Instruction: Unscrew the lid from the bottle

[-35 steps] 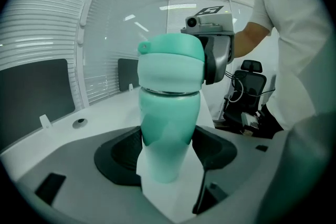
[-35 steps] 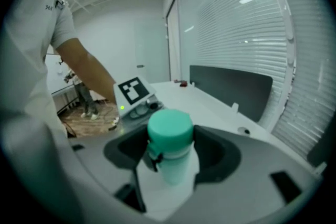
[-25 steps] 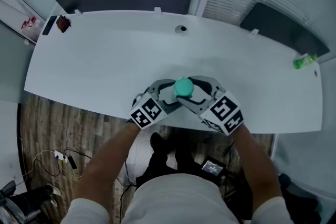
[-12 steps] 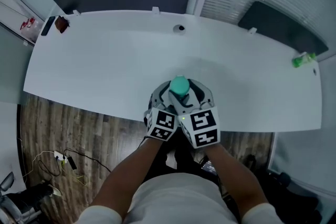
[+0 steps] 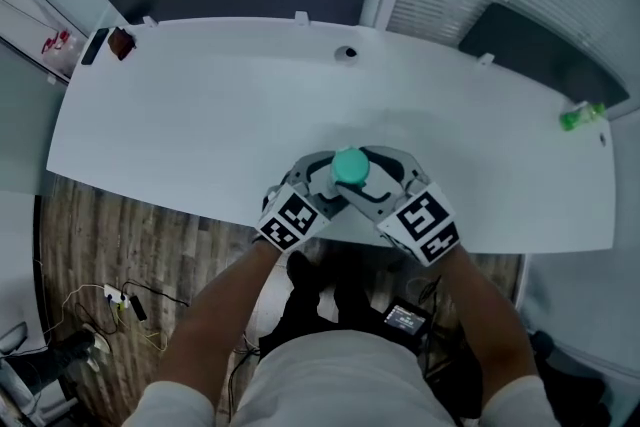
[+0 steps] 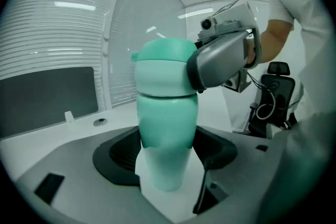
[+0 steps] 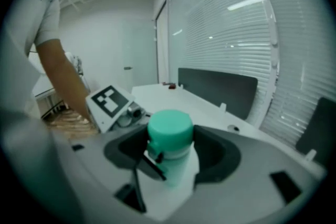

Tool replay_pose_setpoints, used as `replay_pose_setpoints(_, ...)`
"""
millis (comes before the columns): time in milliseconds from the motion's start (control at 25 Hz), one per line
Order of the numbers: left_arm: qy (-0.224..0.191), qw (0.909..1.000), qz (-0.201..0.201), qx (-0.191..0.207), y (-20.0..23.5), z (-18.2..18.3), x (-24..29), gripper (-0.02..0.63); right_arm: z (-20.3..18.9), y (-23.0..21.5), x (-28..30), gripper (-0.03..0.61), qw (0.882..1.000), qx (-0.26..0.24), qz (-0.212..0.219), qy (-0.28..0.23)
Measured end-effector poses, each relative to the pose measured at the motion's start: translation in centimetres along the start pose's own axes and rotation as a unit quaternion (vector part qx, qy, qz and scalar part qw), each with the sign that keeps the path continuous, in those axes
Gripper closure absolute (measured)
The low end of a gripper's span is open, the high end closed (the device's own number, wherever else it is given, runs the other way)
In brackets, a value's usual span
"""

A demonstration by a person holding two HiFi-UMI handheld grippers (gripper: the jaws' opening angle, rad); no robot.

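Gripped the teal bottle round its body with the left claw, closed snugly on both sides. Pinched the lid with the right claw, likewise closed, from the opposite side. Found the bottle upright between the two claws, over the front edge of the worktop. Could not tell whether resting on that surface or lifted just above it. Saw the lid seated flush on the body, so judged the unscrewing not yet finished.

Risked turning the whole bottle rather than the lid, should the left grip have slipped on that smooth, rounded body. Risked skidding round the lid too, with only two narrow contact patches on a curved cap. Risked a tilt or a drop past the front edge, given so little worktop on the near side and any sideways pull during the twist. Risked a knock between the claws as well, crowded close around one slim thing. Might also have let the lid jump free at the last thread.
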State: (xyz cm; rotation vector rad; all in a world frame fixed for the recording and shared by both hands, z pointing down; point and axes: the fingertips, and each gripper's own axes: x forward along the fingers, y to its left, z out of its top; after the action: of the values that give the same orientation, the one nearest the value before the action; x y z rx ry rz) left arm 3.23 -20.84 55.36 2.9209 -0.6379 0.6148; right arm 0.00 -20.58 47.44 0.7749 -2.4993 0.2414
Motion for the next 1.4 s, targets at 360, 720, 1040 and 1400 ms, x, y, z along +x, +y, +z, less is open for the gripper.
replay_pose_setpoints(360,0.006,0.9987,-0.049,0.015,-0.30,-0.06,0.00,0.302,0.09,0.04,-0.03,0.291,1.000,0.005,0.021,-0.012)
replay_pose_setpoints(720,0.002,0.9990,-0.045,0.004,-0.22,-0.11,0.05,0.302,0.13,-0.04,-0.03,0.291,1.000,0.005,0.011,-0.015)
replay_pose_setpoints(1040,0.000,0.9992,-0.039,-0.006,-0.26,-0.26,0.09,0.302,0.05,-0.05,-0.10,0.291,1.000,0.006,0.000,-0.017)
replay_pose_setpoints(1400,-0.002,0.9993,-0.036,-0.014,-0.18,-0.37,-0.04,0.302,0.11,0.03,-0.04,0.291,1.000,0.006,-0.011,-0.013)
